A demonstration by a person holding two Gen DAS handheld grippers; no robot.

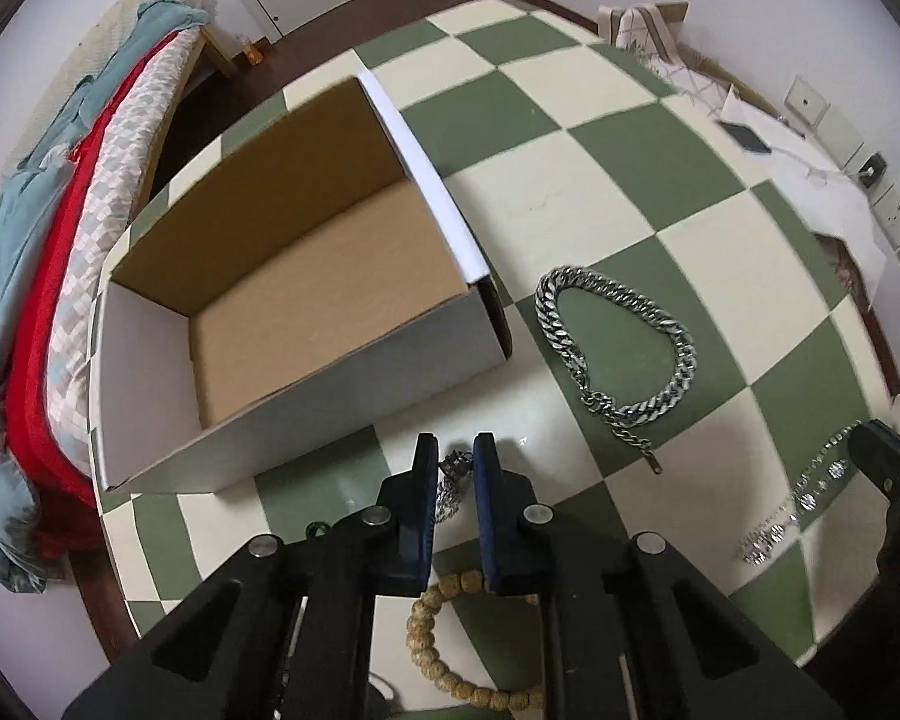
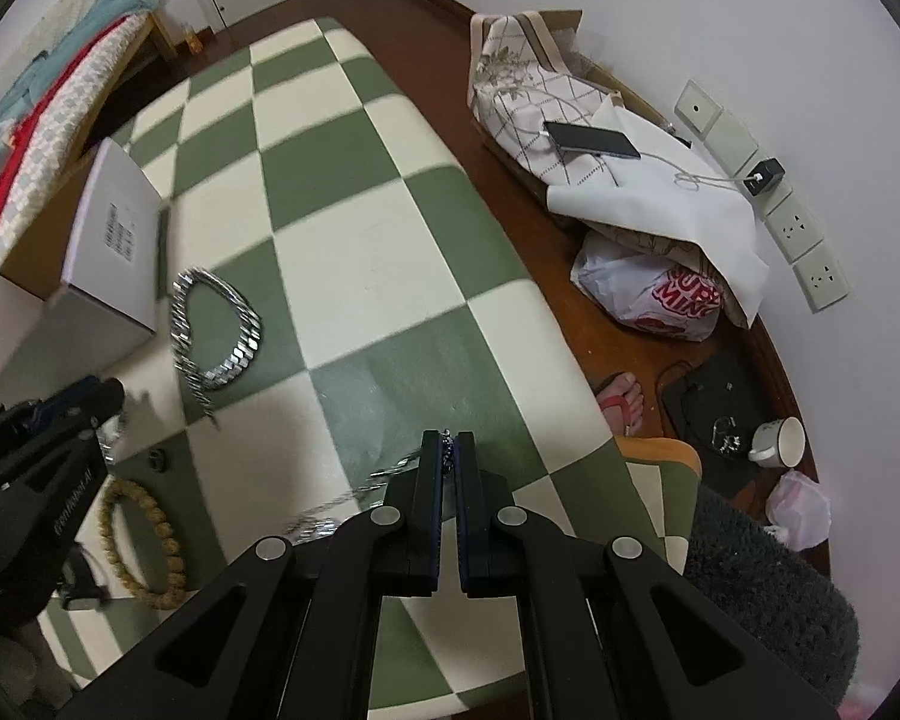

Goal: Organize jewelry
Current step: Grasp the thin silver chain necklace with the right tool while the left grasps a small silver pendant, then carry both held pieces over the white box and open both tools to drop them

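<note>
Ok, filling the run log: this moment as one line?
left gripper: shut on small chain | right gripper: shut on thin chain | box: empty | thick chain, beads: on table

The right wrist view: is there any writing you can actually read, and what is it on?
"GenRobot.AI", on the side of the left gripper.
"SUP" over "MIN", red letters cut off by folds, on the plastic bag on the floor.
Printed block on the white box: too small and blurred to read.
Nothing else readable.
</note>
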